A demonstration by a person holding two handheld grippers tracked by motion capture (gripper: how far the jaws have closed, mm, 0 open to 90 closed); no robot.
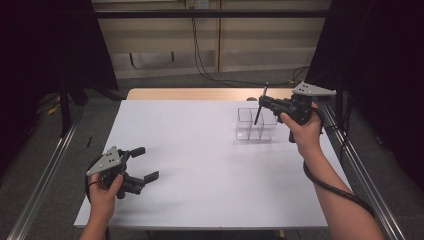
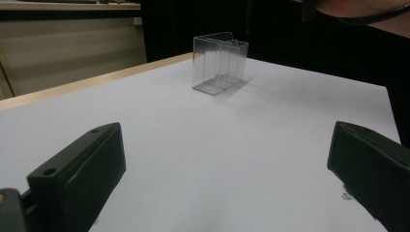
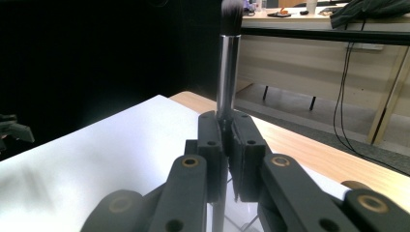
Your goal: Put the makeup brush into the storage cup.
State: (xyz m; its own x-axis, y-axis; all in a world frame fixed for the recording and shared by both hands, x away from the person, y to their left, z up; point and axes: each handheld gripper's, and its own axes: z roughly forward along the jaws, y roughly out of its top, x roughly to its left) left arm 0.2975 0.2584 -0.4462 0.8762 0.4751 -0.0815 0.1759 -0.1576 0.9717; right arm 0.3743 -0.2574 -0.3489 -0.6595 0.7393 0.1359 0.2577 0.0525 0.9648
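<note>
My right gripper (image 1: 264,103) clamps a makeup brush (image 3: 228,63) by its handle above the clear divided organizer (image 1: 256,124), poised, I judge, to drop it into a compartment; its long axis runs near vertical, bristles up. My left gripper (image 1: 144,163) rests wide open and empty on the white table (image 1: 200,165)
</note>
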